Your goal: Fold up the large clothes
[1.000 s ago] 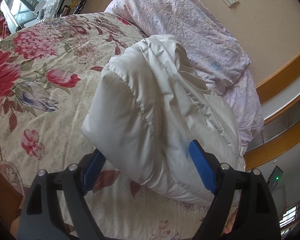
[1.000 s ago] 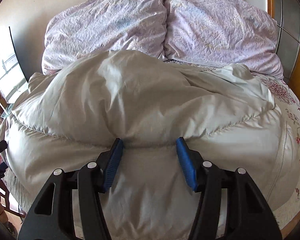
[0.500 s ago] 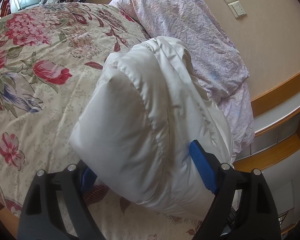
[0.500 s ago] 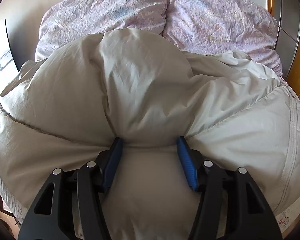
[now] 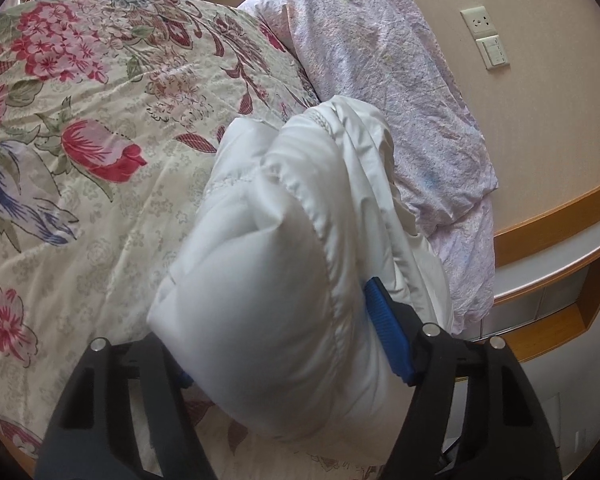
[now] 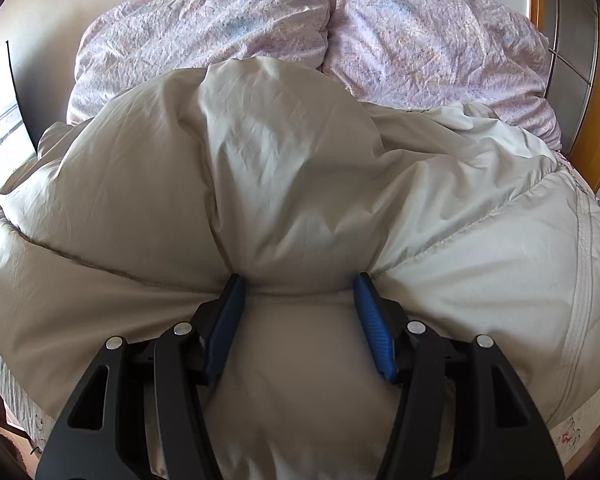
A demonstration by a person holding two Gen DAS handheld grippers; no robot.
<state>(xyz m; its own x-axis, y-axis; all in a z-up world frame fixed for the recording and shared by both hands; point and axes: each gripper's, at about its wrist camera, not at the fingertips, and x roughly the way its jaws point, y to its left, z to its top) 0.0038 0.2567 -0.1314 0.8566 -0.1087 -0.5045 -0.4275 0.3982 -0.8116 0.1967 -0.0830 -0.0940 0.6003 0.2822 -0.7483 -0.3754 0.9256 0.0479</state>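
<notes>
A white puffer jacket (image 5: 284,240) lies bunched on a floral bedspread (image 5: 100,120). My left gripper (image 5: 276,320) has a thick folded end of it between its jaws, which are closing. The right blue pad (image 5: 384,336) presses into the fabric, and the left pad is almost hidden behind the bulge. In the right wrist view the same jacket (image 6: 292,152) fills most of the picture. My right gripper (image 6: 300,278) is shut on a padded fold, with creases running out from both pads.
Two lilac pillows (image 6: 220,20) (image 6: 440,40) lie against the wall behind the jacket; one pillow (image 5: 380,80) shows in the left view. A wooden headboard shelf (image 5: 560,240) runs to the right. A wall socket (image 5: 478,22) and switch (image 5: 496,52) sit above it.
The jacket's end has slid deeper between the left jaws, hiding the left pad, and that view has rolled. In the right view the jacket has bulged up, covering more of the pillows.
</notes>
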